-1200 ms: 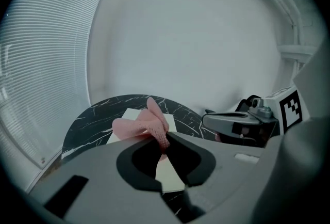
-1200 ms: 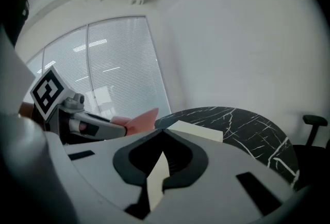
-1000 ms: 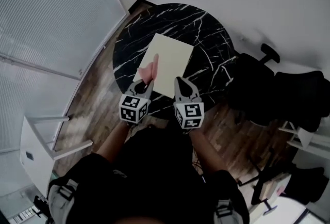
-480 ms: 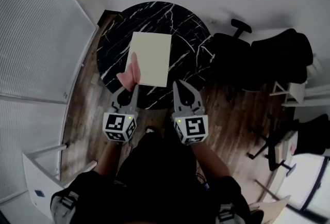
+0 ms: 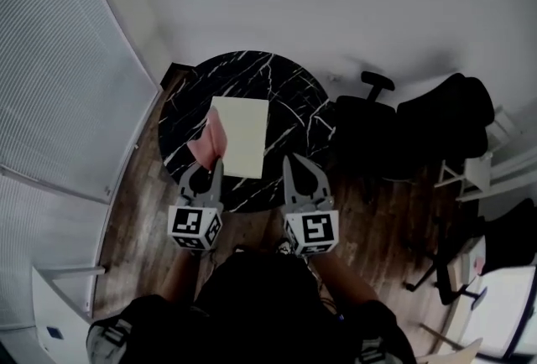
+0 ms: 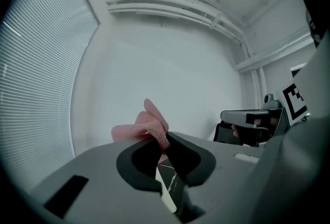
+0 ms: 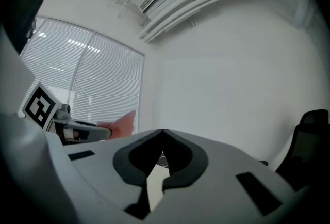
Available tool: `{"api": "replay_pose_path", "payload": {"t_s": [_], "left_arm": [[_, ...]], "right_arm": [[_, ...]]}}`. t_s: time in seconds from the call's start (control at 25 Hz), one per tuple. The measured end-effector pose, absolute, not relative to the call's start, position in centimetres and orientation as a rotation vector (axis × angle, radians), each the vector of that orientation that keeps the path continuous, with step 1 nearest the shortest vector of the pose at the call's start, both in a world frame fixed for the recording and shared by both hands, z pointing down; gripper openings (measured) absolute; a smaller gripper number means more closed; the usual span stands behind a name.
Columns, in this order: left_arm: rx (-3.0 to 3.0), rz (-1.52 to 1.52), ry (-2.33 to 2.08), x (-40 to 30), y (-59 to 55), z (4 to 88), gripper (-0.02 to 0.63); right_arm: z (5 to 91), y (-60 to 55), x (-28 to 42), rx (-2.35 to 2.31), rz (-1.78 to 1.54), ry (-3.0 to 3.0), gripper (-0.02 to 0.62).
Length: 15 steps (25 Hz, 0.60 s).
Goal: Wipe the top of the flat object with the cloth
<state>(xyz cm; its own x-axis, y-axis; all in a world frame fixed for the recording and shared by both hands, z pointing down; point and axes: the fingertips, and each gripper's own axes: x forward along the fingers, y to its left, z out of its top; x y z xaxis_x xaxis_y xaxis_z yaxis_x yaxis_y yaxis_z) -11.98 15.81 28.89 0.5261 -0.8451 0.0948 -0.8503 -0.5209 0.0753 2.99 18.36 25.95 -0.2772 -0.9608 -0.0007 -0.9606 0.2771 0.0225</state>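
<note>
A pale cream flat board (image 5: 242, 136) lies on a round black marble table (image 5: 285, 85). My left gripper (image 5: 216, 163) is shut on a pink cloth (image 5: 209, 143), which hangs by the board's left edge, partly over the near left part. In the left gripper view the cloth (image 6: 146, 126) bunches out above the clamped jaw tips of the left gripper (image 6: 164, 141). My right gripper (image 5: 290, 158) is shut and holds nothing, over the table's near edge to the right of the board. Its jaws meet in the right gripper view (image 7: 163, 131), where the cloth (image 7: 121, 124) shows at the left.
Black office chairs (image 5: 366, 136) (image 5: 445, 115) stand close to the table's right side. Window blinds (image 5: 59, 60) run along the left. Wooden floor (image 5: 143, 178) surrounds the table. White furniture (image 5: 482, 169) stands at the far right.
The cloth has slid from the board's near left corner to beside its left edge. The head view has shifted, so the table sits lower and smaller in the picture.
</note>
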Motion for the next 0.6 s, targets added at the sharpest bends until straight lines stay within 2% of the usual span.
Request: {"api": "replay_pose_path", "payload": {"t_s": [0.6], "left_arm": [[2.686,0.052,-1.483,-9.2,16.4,27.4,0.020]], "right_arm": [[23.2,19.2,6.5,1.926,-0.098,-2.519,-0.005]]}}
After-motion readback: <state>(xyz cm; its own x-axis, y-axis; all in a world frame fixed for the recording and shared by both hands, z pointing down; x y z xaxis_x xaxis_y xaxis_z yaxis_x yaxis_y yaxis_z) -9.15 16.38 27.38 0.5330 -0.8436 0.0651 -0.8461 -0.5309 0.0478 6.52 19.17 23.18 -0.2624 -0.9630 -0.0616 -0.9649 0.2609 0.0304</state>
